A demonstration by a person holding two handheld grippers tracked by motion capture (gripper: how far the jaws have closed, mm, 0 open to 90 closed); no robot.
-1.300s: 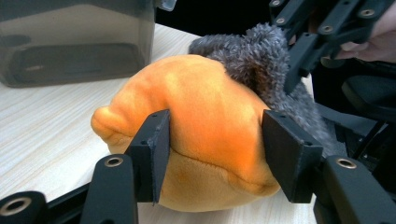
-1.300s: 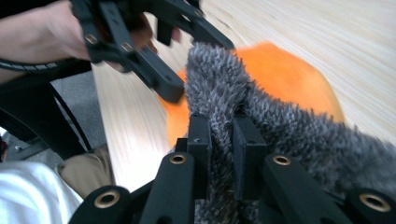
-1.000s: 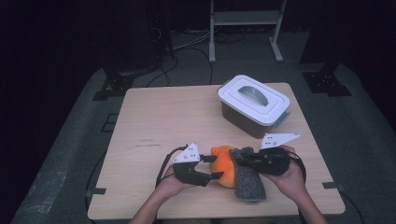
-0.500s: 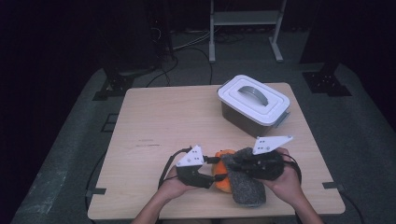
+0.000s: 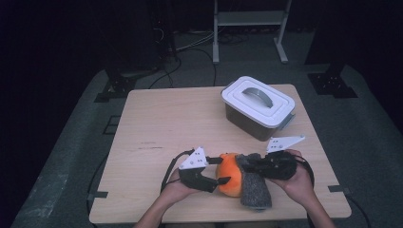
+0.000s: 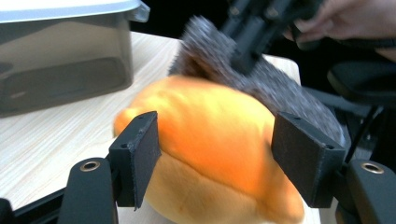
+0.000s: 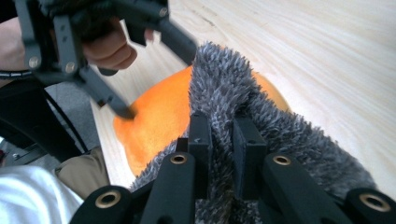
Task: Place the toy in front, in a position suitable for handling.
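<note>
The round orange plush ball (image 5: pixel 229 180) lies at the near edge of the pale wooden worktop (image 5: pixel 180 123), a little right of the middle, with the grey fuzzy cloth (image 5: pixel 254 187) draped against its right side and running down toward the near edge. In the left gripper view the ball (image 6: pixel 210 154) sits between the 2 black pads of the left tongs (image 6: pixel 233 158); a gap shows at each pad, so the jaws stand moderately wide around it without pressing, and they have just been opening. In the high view the left tongs (image 5: pixel 223 171) reach in from the left, held by the person's left hand (image 5: pixel 178 190).

The right tongs (image 7: pixel 222 140) are pinched narrow on a fold of the grey cloth (image 7: pixel 261 121), whose pile bulges up between the 2 jaws. In the high view the right tongs (image 5: pixel 247 164) come in from the right.

Compared with 1 second ago, the ball and cloth lie in nearly the same spot, and the right tongs have slid slightly left across the cloth.

Farther off to the right stands the translucent grey storage box with a white lid and grey handle (image 5: pixel 257 105), unchanged and well apart from the ball.
</note>
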